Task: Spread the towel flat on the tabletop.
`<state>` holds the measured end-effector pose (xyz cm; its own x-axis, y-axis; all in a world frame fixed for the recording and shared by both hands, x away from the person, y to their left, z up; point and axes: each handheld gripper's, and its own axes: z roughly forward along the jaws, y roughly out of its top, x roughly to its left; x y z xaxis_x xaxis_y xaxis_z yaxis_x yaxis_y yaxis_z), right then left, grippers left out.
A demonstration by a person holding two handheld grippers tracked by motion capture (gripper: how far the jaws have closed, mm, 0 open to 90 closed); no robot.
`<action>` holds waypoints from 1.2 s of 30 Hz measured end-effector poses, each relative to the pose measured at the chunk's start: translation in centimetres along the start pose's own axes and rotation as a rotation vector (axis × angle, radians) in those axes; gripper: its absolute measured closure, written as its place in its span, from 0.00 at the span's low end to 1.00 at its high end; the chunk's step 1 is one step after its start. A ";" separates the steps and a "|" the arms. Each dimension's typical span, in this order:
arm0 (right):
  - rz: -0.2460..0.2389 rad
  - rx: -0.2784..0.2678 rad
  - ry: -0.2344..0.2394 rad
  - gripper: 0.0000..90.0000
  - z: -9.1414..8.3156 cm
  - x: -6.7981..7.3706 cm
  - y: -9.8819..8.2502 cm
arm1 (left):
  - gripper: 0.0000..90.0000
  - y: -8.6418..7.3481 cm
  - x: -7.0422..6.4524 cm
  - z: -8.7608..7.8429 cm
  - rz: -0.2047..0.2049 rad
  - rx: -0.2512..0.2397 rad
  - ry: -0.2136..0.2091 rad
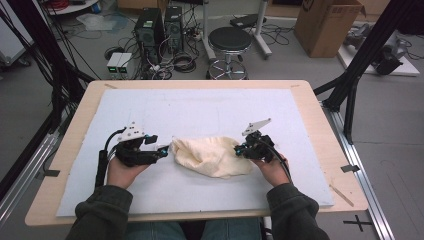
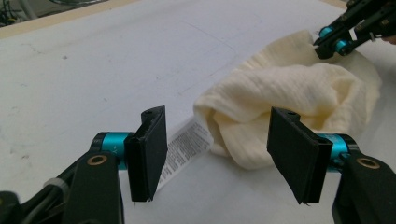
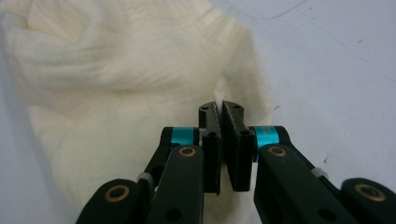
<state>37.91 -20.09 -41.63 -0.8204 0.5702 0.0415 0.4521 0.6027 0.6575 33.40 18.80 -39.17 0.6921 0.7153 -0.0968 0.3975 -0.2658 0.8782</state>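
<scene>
**Cloth pinched at one edge, other edge not yet gripped**

Table [image 1: 70, 150] of light wood is seen from the high view, and most of its top is covered by a pale blue-white mat [image 1: 200, 107]. On the mat, near the person's side and about in the middle, a cream cloth [image 1: 212, 156] is laid in a crumpled heap. In the left gripper view the cloth [image 2: 289, 93] is seen with soft folds, and a white care label [image 2: 187, 147] with small printed text is stretched out from its near corner, flat on the mat.

The cloth is placed between the two hands. The right gripper [image 1: 242, 149] is held at the right edge of the cloth. In the right gripper view its jaws are pressed together, and a thin fold of the cloth [image 3: 116, 79] is caught between the pads, so the cloth is gripped there by the right gripper [image 3: 219, 140].

The left gripper [image 1: 162, 151] is held just beside the left edge of the cloth. In the left gripper view the jaws of the left gripper [image 2: 215, 154] are standing well apart, with nothing pressed between them; the label and the near corner of the cloth are seen through the gap, beyond the pads. The cloth is not held by this gripper.
</scene>
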 end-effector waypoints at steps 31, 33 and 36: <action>-0.018 -0.027 0.052 0.95 -1.2 0.0 -1.1 | 0.94 -0.7 -2.0 6.4 0.145 0.342 -0.258; -0.020 -0.018 0.053 0.94 -1.1 0.1 -1.2 | 0.92 -1.1 -1.8 6.2 0.123 0.341 -0.271; -0.019 -0.017 0.056 0.94 -0.9 0.1 -1.2 | 0.86 -0.9 -1.7 6.0 0.114 0.325 -0.271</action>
<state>36.95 -21.29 -41.74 -0.8475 0.5261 0.0706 0.4305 0.6034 0.6713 35.43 13.94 -42.63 0.8583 0.4857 -0.1658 0.4489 -0.5538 0.7013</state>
